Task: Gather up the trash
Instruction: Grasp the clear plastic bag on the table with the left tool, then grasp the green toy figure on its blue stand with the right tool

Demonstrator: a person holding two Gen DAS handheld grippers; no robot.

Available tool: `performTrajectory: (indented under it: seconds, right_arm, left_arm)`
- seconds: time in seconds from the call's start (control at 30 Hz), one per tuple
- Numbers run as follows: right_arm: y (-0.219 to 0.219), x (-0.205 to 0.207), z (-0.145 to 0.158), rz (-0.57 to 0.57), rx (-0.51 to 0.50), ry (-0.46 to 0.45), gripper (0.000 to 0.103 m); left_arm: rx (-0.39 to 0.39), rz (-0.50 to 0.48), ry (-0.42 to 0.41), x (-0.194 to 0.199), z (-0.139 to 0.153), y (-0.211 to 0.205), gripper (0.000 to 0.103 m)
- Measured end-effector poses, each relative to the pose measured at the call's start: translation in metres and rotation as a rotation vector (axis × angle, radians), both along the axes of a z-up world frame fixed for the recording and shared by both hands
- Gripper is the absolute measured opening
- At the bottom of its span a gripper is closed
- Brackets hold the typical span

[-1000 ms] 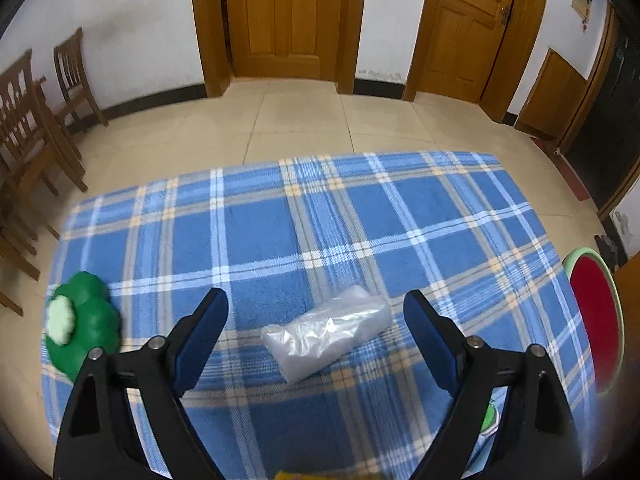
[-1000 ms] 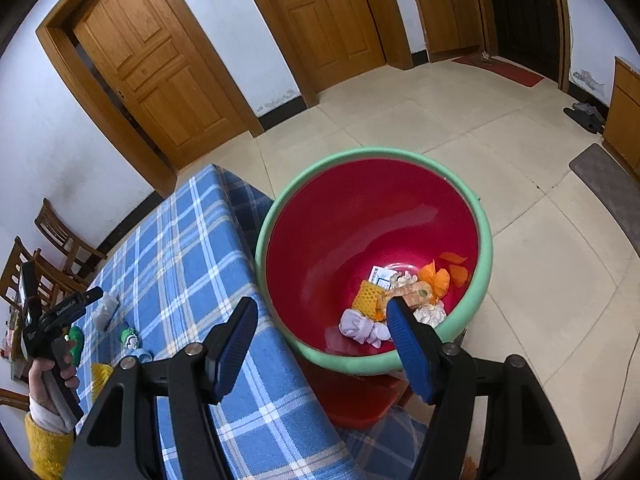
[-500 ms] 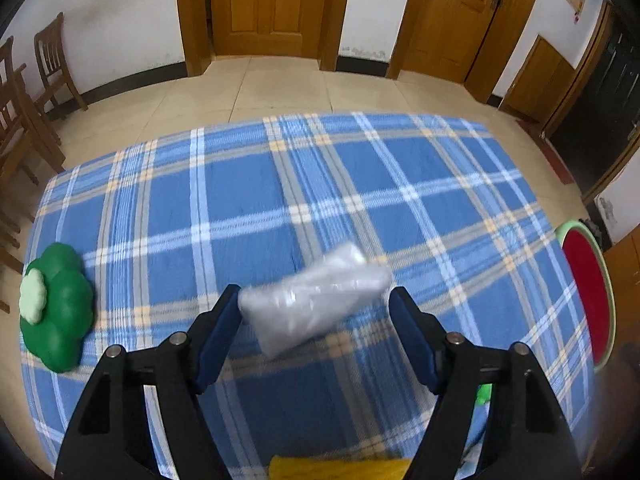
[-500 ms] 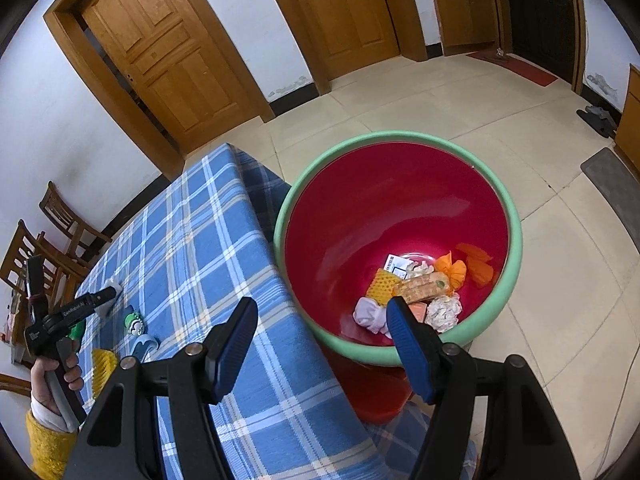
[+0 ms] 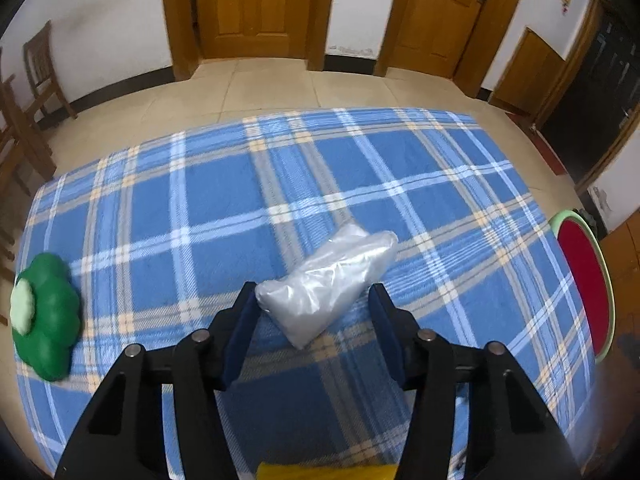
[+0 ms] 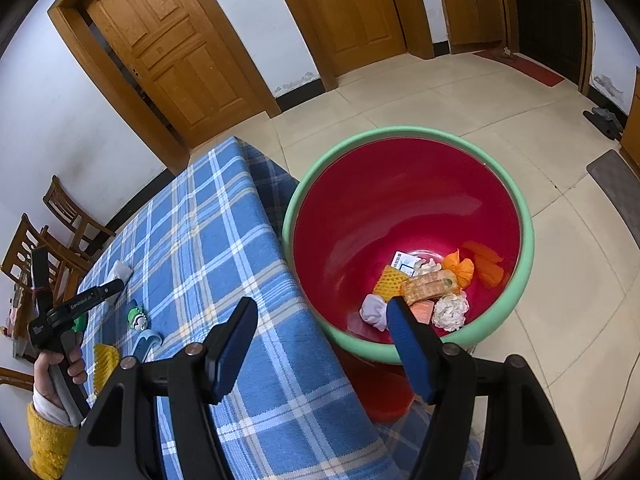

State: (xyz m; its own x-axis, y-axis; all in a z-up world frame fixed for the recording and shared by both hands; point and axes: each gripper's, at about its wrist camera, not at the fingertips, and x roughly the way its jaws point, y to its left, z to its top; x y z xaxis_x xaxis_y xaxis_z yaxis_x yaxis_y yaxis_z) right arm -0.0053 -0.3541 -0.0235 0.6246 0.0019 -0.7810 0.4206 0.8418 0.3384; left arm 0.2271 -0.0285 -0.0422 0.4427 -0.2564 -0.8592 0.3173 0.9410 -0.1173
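A crumpled clear plastic bag (image 5: 330, 280) lies on the blue plaid tablecloth (image 5: 200, 200). My left gripper (image 5: 314, 300) is open, its fingers on either side of the bag's near end; I cannot tell if they touch it. The bag also shows small in the right wrist view (image 6: 119, 271), ahead of the left gripper (image 6: 114, 286). My right gripper (image 6: 320, 314) is open and empty, above the table edge beside the red basin with a green rim (image 6: 404, 200), which holds several pieces of trash (image 6: 424, 288).
A green flower-shaped toy (image 5: 46, 316) lies at the table's left edge. A yellow item (image 6: 105, 360), a green toy (image 6: 137, 317) and a blue piece (image 6: 146, 340) lie near the left hand. The basin rim (image 5: 576, 220) shows past the table's right edge. Wooden chairs (image 6: 48, 236) stand beyond.
My left gripper has moved forward and narrowed, so its fingers now flank the bag's near end. The right gripper has drifted back from the basin toward the table edge.
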Motion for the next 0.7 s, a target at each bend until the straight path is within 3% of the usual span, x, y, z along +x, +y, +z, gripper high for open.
performTrajectory:
  seconds: [0.17, 0.33, 0.7]
  right_arm:
    - [0.002, 0.003, -0.001, 0.011, -0.001, 0.003, 0.07]
    - [0.006, 0.008, -0.004, 0.028, 0.0, 0.008, 0.07]
    - [0.039, 0.031, 0.008, 0.145, -0.043, -0.026, 0.07]
  left_arm:
    - [0.037, -0.006, -0.008, 0.005, -0.004, -0.008, 0.057]
    - [0.047, -0.017, -0.046, 0.001, -0.003, -0.012, 0.046]
    - [-0.061, 0.075, -0.079, -0.031, 0.022, 0.015, 0.043]
